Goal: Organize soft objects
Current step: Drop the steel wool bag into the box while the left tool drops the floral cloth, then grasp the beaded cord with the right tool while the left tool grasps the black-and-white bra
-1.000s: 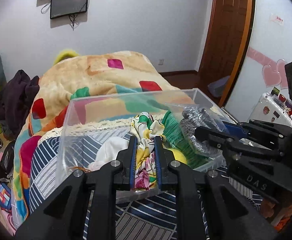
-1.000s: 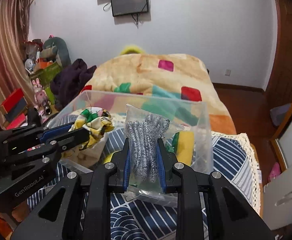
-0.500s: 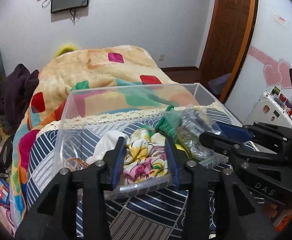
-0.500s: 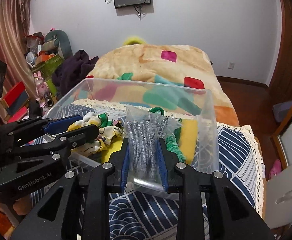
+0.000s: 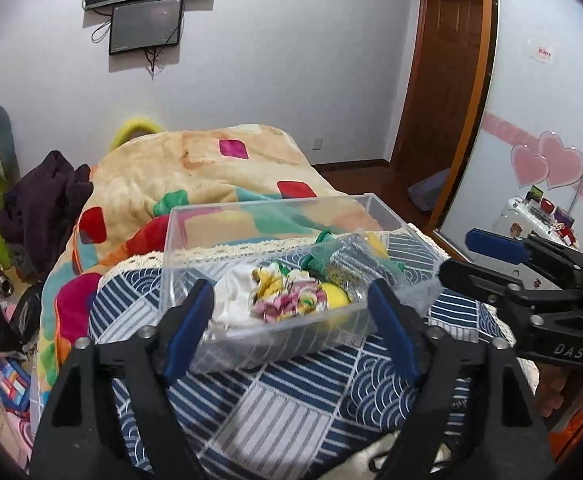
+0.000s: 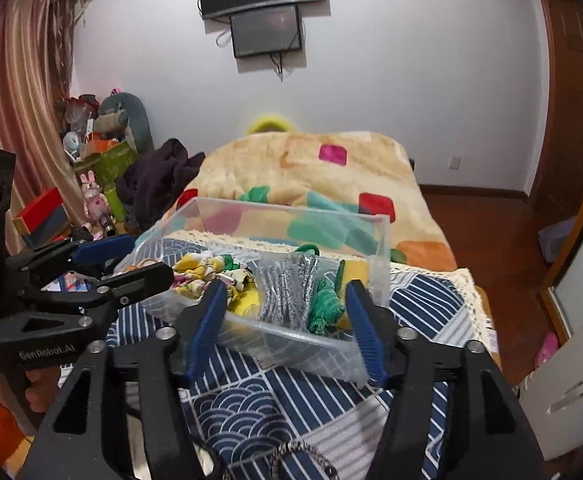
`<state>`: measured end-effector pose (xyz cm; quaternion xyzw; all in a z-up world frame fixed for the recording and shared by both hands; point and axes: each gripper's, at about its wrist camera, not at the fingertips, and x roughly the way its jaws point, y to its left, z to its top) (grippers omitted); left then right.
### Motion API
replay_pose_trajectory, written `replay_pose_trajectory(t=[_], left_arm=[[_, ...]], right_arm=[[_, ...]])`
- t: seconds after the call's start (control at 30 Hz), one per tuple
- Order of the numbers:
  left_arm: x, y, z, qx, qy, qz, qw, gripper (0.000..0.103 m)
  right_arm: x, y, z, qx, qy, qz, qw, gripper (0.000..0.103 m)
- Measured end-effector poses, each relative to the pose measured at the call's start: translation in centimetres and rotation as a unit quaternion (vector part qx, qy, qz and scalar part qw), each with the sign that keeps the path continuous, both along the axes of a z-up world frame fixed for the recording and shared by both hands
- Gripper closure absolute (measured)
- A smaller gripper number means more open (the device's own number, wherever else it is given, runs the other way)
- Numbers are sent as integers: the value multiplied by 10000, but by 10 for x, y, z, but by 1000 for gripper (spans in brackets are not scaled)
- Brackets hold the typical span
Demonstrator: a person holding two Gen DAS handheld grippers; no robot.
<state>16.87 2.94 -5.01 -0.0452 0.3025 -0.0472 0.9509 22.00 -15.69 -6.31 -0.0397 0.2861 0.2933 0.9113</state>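
Note:
A clear plastic bin [image 5: 195, 216] [image 6: 379, 248] stands on the blue patterned cloth [image 5: 275, 408] [image 6: 251, 404]. Inside lie a floral cloth [image 5: 287, 300] [image 6: 199, 268], a bag of silver scrubbers [image 5: 347, 276] [image 6: 291, 292], a green net piece [image 6: 325, 304], a yellow sponge [image 5: 333, 294] and a white cloth [image 5: 233, 300]. My left gripper [image 5: 291, 324] [image 6: 119, 264] is open and empty just in front of the bin. My right gripper [image 6: 287, 324] [image 5: 479, 256] is open and empty at the bin's near right side.
A bed with a colourful blanket [image 5: 195, 168] [image 6: 315, 168] lies behind the bin. Dark clothes [image 5: 39, 204] and toys [image 6: 95, 200] pile at the left. A wooden door [image 5: 443, 80] and a wall with pink hearts [image 5: 547, 164] are at the right.
Both grippers have opened and drawn back. The floral cloth and the bag of silver scrubbers have dropped into the bin.

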Motion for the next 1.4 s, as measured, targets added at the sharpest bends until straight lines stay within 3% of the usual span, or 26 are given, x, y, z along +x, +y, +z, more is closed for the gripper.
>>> replay_pose_trajectory(t=[0.3,0.73,1.07,1.23,1.4], left_arm=[[-41,-9,-18,285,189,-120,9993,12],[-69,-29,-65,283,914,-506,9941,11],[-74,-34,-97,76,1365,-617,9887,11],[-81,-43,-100,329,1099,-556,9918,11],[-86,-44,-100,185,972,-578,9934,28]], right_arm=[[-29,-12,-12,-231,-64,6,9997,40],[-52,-26,-66,-460,770,-65,9959,40],[-60,-32,-89,-546,1098,-187,9923,40],[-58,-33,-101,-657,1175,-248,9906,40],[-65,-30,-99,-807,948,-242,9919,61]])
